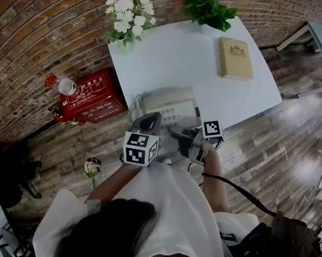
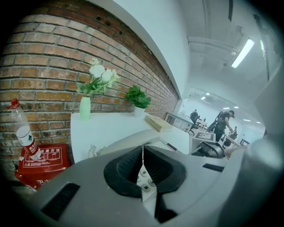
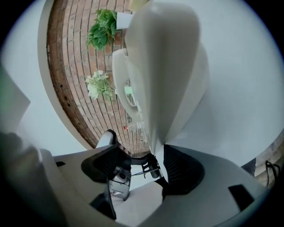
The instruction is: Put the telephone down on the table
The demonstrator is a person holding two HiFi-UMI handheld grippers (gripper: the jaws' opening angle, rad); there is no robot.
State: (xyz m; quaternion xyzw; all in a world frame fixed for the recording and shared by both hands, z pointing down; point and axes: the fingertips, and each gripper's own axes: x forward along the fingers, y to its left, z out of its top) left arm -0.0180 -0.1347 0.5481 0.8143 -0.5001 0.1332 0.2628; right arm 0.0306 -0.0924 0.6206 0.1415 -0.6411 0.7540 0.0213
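Observation:
The grey-white telephone point(image 1: 167, 103) lies at the near edge of the white table point(image 1: 184, 51). My left gripper point(image 1: 152, 119) points at its near left corner; in the left gripper view point(image 2: 143, 153) the pads meet in a thin line, with keypad buttons point(image 2: 145, 177) showing below them and the telephone's body point(image 2: 128, 139) beyond. My right gripper point(image 1: 179, 134) is at the near right side. In the right gripper view the telephone point(image 3: 164, 66) tapers down between the jaws of my right gripper point(image 3: 144, 157). It touches the right pad point(image 3: 177, 168) and stands apart from the left pad point(image 3: 108, 166).
A tan book point(image 1: 235, 58), a vase of white flowers point(image 1: 128, 22) and a green plant point(image 1: 209, 8) stand farther back on the table. A red box point(image 1: 91, 94) and a plastic bottle point(image 1: 60, 85) sit by the brick wall at left. A cable point(image 1: 241, 192) trails at right.

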